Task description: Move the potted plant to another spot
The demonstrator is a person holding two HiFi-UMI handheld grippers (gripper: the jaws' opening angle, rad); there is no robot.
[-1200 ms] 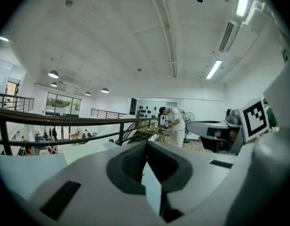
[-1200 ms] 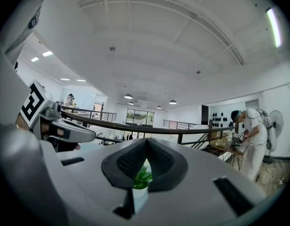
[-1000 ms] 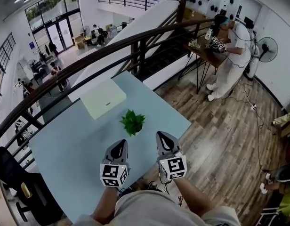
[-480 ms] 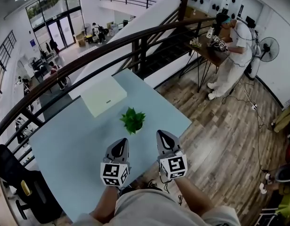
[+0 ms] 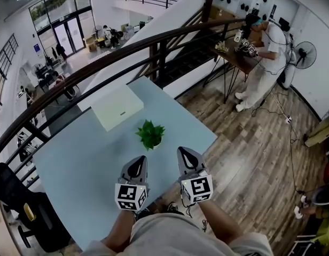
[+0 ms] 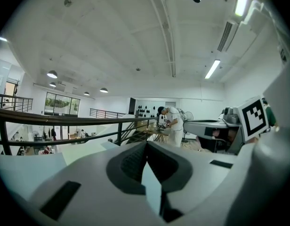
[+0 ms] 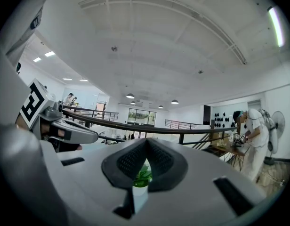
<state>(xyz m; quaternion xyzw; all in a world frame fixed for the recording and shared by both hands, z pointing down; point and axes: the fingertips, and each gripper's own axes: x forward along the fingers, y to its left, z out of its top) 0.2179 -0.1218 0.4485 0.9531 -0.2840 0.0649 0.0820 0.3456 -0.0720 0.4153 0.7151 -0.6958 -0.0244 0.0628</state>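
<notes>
A small potted plant (image 5: 150, 135) with green leaves in a white pot stands near the middle of the pale blue table (image 5: 84, 164). My left gripper (image 5: 136, 165) and right gripper (image 5: 185, 156) hover side by side over the table's near edge, short of the plant, both shut and empty. In the right gripper view the plant (image 7: 143, 177) shows through the slit below the shut jaws, straight ahead. The left gripper view shows its jaws closed tip to tip with only table surface behind them.
A flat white box (image 5: 117, 108) lies on the table beyond the plant. A dark railing (image 5: 100, 63) runs behind the table. A person (image 5: 260, 57) works at a small table at the far right. A black chair (image 5: 20, 212) stands at the left.
</notes>
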